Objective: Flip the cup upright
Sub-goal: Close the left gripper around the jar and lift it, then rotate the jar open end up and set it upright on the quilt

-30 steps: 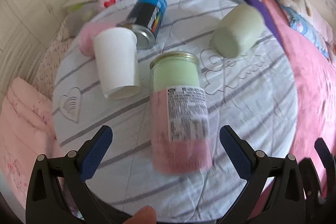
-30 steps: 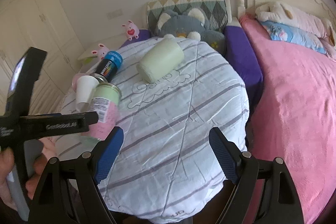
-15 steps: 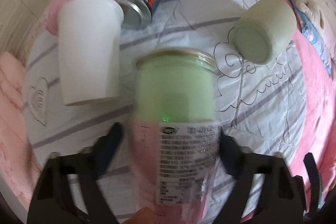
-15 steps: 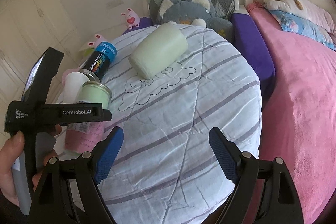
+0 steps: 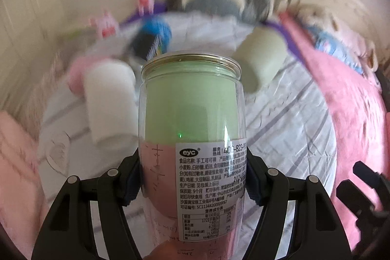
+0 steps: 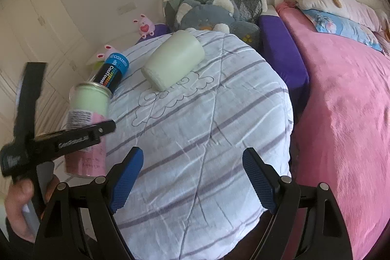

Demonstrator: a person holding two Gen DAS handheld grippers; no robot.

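Two tools | left tool (image 5: pixel 192 177) pinches clear labelled jar (image 5: pixel 191 128), lifted | right tool (image 6: pixel 192 177) spread above striped quilt (image 6: pixel 207 138)

Both the left gripper (image 5: pixel 192 177) and right gripper (image 6: pixel 192 182) have black frames, silver screws, blue textured jaws.

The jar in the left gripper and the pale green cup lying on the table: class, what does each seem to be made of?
jar: probably clear, glossy plastic or glass; glare streaks, contents visible through the wall, printed paper label, metallic-looking rim. Held by the left gripper.

pale green cup: opaque and matte, no highlights; perhaps ceramic or plastic, the look leaves it open.
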